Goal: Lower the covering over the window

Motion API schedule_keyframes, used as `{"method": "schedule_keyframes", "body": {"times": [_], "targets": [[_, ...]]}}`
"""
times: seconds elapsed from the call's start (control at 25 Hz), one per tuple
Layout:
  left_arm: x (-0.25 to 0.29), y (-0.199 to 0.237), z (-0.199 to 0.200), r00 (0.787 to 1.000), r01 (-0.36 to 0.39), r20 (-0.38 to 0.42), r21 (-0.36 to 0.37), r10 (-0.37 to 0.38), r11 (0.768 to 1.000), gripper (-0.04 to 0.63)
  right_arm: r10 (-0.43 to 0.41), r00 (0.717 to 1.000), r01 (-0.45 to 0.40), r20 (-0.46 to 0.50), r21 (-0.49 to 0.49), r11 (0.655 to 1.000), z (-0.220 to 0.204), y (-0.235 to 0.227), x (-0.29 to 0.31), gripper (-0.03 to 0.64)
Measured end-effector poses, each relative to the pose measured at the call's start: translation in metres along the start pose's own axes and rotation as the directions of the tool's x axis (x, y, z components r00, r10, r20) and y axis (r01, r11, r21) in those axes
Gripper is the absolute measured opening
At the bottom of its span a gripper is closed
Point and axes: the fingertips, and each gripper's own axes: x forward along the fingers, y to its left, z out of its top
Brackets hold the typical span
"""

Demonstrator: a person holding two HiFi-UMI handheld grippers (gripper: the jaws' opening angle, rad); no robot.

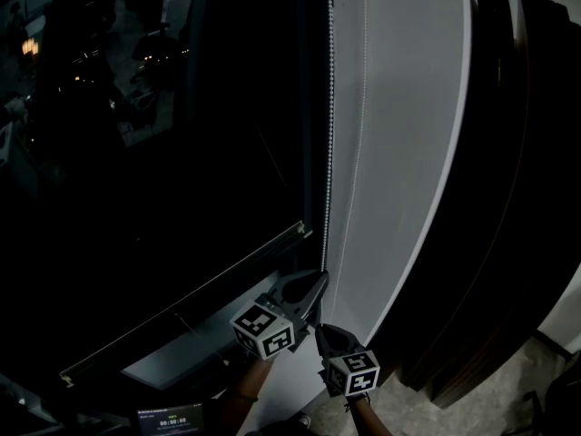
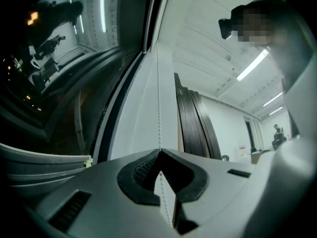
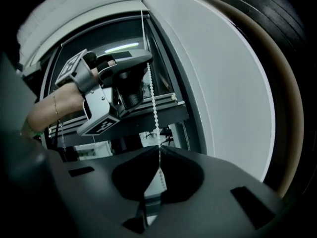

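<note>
A white bead chain (image 1: 329,107) hangs down the edge of the dark window (image 1: 163,153), against a white wall strip (image 1: 408,153). My left gripper (image 1: 318,282) is shut on the chain low down, with the chain (image 2: 159,113) running straight up from its closed tips (image 2: 159,150). My right gripper (image 1: 319,329) sits just below it, also shut on the same chain (image 3: 153,108), which enters its tips (image 3: 159,148). The right gripper view looks up at the left gripper (image 3: 143,68) and the hand holding it. I cannot make out the window covering itself.
A window ledge rail (image 1: 182,309) runs diagonally at the window's bottom. A second thin strand (image 1: 363,107) hangs on the white strip. Dark curved panels (image 1: 508,198) stand to the right, with speckled floor (image 1: 508,398) below them. A small timer screen (image 1: 170,419) shows at the bottom.
</note>
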Motion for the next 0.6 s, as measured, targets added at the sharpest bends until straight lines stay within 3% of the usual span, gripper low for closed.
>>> {"method": "schedule_keyframes", "body": {"times": [0.12,0.28,0.4,0.52,0.6], "targets": [[-0.007,0.014,-0.039,0.989,-0.058,-0.137,0.028,0.061,0.998,0.005,0.018,0.998,-0.019,-0.056,-0.025,0.999,-0.018,0.007,-0.005,0.012],[-0.033,0.03,-0.096,0.966,-0.119,-0.237,-0.052,0.104,0.991,0.005,0.028,0.998,-0.031,-0.054,-0.072,0.997,-0.02,0.013,-0.017,0.014],[-0.05,0.032,-0.142,0.925,-0.149,-0.356,-0.022,0.131,0.989,0.005,0.061,0.998,-0.06,0.007,-0.1,0.993,0.017,0.015,-0.02,0.082],[-0.067,0.027,-0.185,0.881,-0.173,-0.454,-0.05,0.132,0.984,0.005,0.125,0.987,-0.107,0.105,-0.158,0.982,0.083,0.023,-0.019,0.106],[-0.08,0.021,-0.218,0.837,-0.179,-0.533,-0.053,0.124,0.982,0.005,0.166,0.973,-0.127,0.159,-0.228,0.965,0.13,0.03,-0.015,0.11]]}}
